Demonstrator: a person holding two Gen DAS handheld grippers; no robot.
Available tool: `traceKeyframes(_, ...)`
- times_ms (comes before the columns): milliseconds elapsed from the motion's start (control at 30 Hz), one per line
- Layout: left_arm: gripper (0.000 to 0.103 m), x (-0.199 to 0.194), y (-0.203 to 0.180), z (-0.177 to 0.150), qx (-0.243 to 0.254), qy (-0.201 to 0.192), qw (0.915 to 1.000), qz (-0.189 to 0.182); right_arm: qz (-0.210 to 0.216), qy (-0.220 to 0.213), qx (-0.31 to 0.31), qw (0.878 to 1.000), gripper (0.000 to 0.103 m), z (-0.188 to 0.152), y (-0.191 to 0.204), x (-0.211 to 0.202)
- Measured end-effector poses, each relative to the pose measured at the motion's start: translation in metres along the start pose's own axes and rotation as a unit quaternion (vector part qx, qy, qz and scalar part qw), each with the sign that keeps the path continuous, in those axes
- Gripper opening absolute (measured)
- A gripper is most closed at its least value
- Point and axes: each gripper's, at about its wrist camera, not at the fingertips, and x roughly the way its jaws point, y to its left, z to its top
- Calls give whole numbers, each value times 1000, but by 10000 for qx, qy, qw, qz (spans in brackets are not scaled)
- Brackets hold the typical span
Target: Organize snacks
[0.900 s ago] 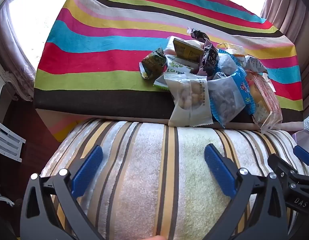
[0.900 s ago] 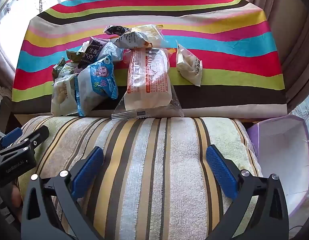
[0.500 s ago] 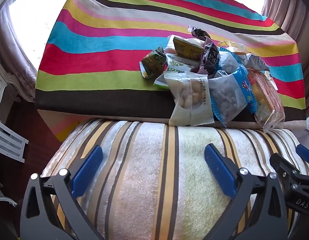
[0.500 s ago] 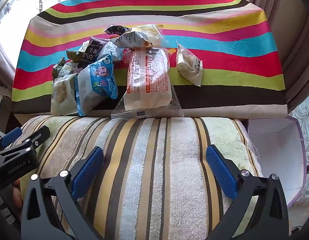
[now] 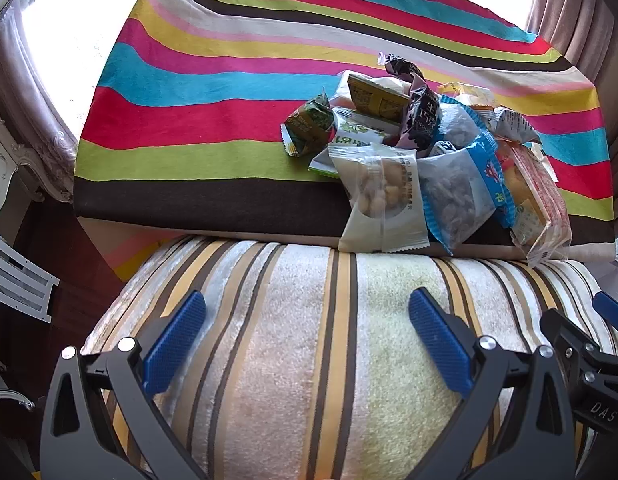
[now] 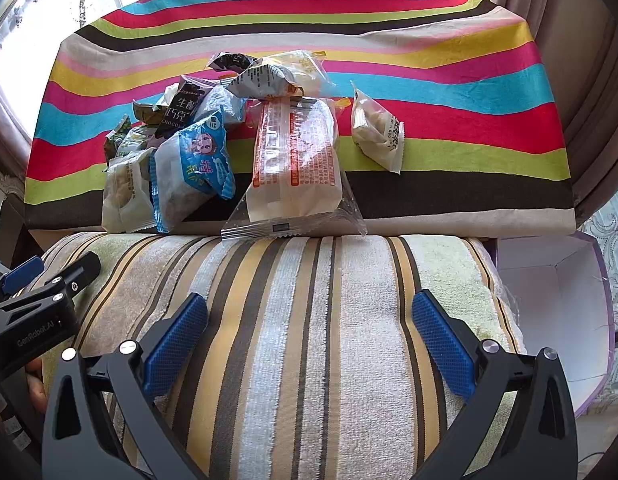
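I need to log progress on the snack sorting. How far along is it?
Nothing looks done: the snack pile lies heaped on the striped cloth, with one white packet lying apart on its right. Nothing is in hand: the left gripper and right gripper are open and empty above the towel. The box at the right looks empty, so all the sorting is left.

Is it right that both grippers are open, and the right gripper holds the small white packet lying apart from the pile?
Not quite. Both are open, but the right gripper holds nothing; the right wrist view shows the small white packet lying on the striped cloth, untouched.
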Motion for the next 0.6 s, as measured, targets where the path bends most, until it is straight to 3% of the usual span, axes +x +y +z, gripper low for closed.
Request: traceKeyframes(600,102,-2,0,-1,44,-48,10000,59,-33,-147,16,9999,99,-2,-1,-2)
